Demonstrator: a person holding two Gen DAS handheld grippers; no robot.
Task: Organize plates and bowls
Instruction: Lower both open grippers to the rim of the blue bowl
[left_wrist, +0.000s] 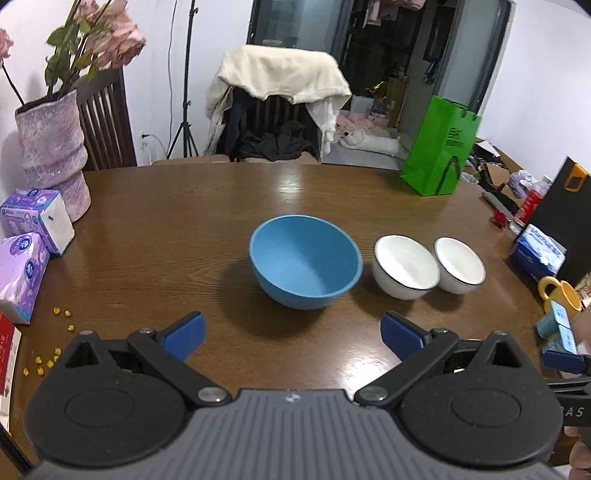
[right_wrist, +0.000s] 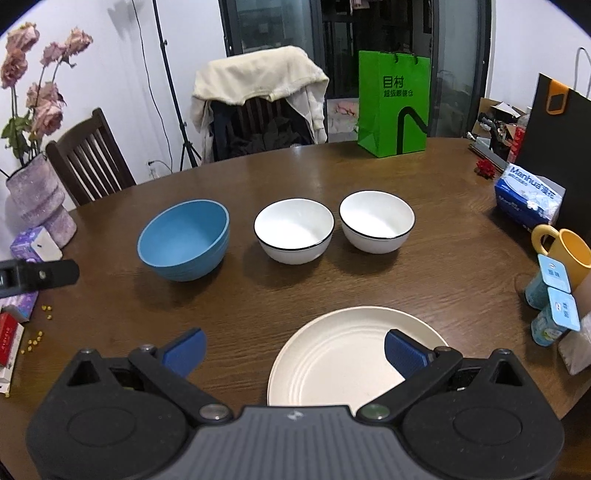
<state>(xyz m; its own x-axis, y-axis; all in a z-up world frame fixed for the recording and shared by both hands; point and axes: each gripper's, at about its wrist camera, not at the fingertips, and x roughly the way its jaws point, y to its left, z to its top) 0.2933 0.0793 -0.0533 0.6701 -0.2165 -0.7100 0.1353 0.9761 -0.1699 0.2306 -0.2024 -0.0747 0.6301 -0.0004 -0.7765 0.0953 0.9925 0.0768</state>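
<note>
A blue bowl (left_wrist: 304, 260) (right_wrist: 184, 238) stands upright on the brown table, with two white black-rimmed bowls (left_wrist: 406, 267) (left_wrist: 460, 265) in a row to its right; the right wrist view shows them too (right_wrist: 294, 229) (right_wrist: 376, 220). A cream plate (right_wrist: 343, 360) lies near the table's front edge. My left gripper (left_wrist: 293, 334) is open, just short of the blue bowl, holding nothing. Over the plate's left part my right gripper (right_wrist: 293, 352) hangs open and empty, its right fingertip (right_wrist: 404, 352) above the plate.
A pink vase (left_wrist: 51, 155) and tissue packs (left_wrist: 37, 216) crowd the left edge. A green bag (right_wrist: 393, 103) stands at the back. A tissue box (right_wrist: 528, 197), yellow mug (right_wrist: 565, 251) and small bottles (right_wrist: 554, 306) line the right edge. Yellow crumbs (left_wrist: 44, 354) dot the front left.
</note>
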